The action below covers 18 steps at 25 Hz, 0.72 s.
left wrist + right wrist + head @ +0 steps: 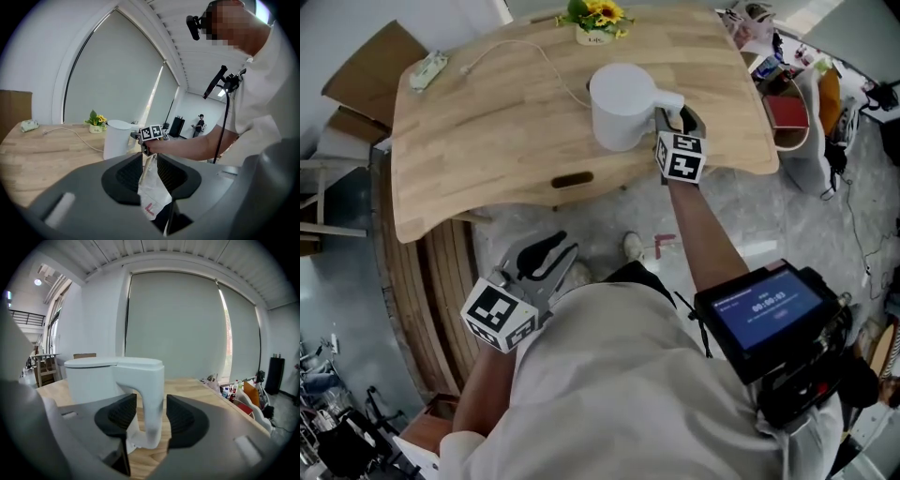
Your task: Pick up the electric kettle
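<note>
On the wooden table (487,141) my right gripper (673,120) straddles the electric kettle (619,103) handle (152,399) unclenched (left gripper (547,257) gapes empty), so squeezing and lifting remain.

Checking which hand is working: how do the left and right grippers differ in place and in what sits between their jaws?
The right gripper is up at the light wooden table, while the left gripper hangs low, off the table. The right gripper's jaws straddle the handle of the white electric kettle; the left gripper's jaws have nothing between them. Both stand open, pads pressing on nothing.
</note>
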{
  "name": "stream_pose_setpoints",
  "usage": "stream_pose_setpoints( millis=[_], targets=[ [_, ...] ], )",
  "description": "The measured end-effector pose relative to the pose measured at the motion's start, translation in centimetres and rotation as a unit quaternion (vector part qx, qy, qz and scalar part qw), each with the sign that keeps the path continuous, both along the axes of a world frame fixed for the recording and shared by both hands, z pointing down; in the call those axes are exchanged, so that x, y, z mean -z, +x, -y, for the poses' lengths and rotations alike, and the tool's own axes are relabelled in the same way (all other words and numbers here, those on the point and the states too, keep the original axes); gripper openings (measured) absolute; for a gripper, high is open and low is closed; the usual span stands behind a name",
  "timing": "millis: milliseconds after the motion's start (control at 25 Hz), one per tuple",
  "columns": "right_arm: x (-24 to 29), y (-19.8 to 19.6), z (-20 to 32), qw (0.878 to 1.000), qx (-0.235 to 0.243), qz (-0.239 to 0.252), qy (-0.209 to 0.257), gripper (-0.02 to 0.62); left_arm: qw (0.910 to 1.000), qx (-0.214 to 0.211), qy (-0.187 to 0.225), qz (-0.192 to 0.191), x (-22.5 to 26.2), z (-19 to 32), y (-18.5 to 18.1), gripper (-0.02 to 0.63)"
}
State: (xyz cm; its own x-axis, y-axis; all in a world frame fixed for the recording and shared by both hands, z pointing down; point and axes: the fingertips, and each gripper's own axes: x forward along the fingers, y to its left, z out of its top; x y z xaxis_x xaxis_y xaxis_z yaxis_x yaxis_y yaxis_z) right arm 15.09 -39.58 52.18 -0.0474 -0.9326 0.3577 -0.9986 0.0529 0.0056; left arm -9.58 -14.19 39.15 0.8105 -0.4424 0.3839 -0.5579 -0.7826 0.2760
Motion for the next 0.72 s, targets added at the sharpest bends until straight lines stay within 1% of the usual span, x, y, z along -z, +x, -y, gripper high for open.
stream_pose_setpoints(
  millis=[120, 280, 560, 720],
  targets=[
    [-0.5, 0.5, 1.7, 1.0, -0.012, 0.0, 0.003, 0.189, 1.0, 0.005, -0.002, 0.008, -0.2, 1.5, 0.2, 0.098],
    [-0.1, 0.9, 2.6, 1.0, -0.022, -0.002, 0.01, 0.189, 0.9998, 0.01, -0.001, 0.014, -0.3, 1.9, -0.3, 0.098],
    [-1.7, 0.8, 5.1, 0.999, -0.002, -0.037, 0.01, 0.187, 0.9995, 0.023, -0.017, 0.016, -1.4, 4.2, -0.5, 0.098],
    [-1.3, 0.9, 5.3, 0.999, 0.006, -0.038, 0.02, 0.187, 0.9994, 0.021, -0.014, 0.024, -1.6, 3.8, -0.5, 0.098]
  ],
)
